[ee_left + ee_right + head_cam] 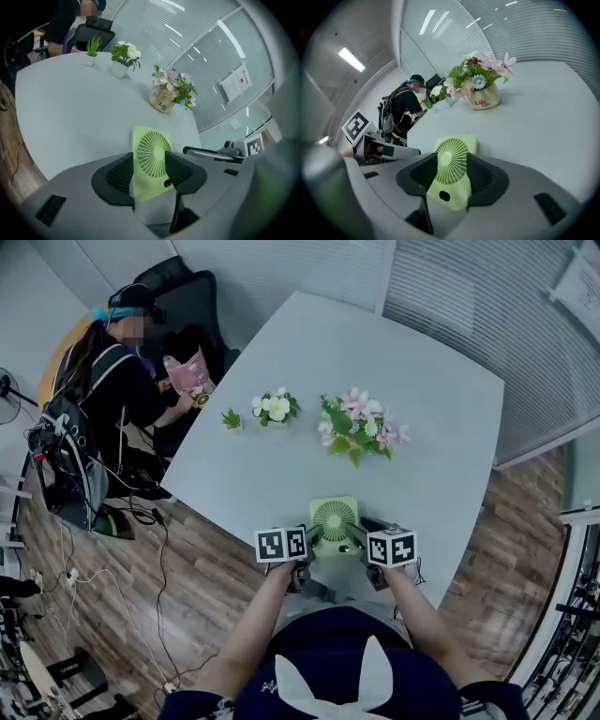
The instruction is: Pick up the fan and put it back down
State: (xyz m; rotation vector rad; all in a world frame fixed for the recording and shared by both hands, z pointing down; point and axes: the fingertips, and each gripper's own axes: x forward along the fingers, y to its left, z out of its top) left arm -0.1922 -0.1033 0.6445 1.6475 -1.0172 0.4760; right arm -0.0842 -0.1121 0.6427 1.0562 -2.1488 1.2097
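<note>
- Standing between both pairs of jaws, the green fan (335, 520) hung at the near edge of the table (450, 418), its round grille turned toward the person holding it.
- The left gripper (308, 557) had its dark pads pressed against the fan's two sides, pinching its lower body; the left gripper view showed no gap at either pad.
- The right gripper (368, 556) clamped the same body from the other side, with its pads also tight on the fan.
- The grasp, then, was done. The fan seemed to be held clear of the tabletop, though no view showed its base plainly.
- Left to do, by this reading: bring the fan down onto the table near that edge, settle it upright, then spread both pairs of jaws and draw them off.
- Further toward the table's middle stood a pot of pink flowers (359, 427), a smaller pot of white flowers (274, 408) and a tiny green plant (231, 418), all well apart from the fan.
- A seated person (122, 371) was at the far left corner.
</note>
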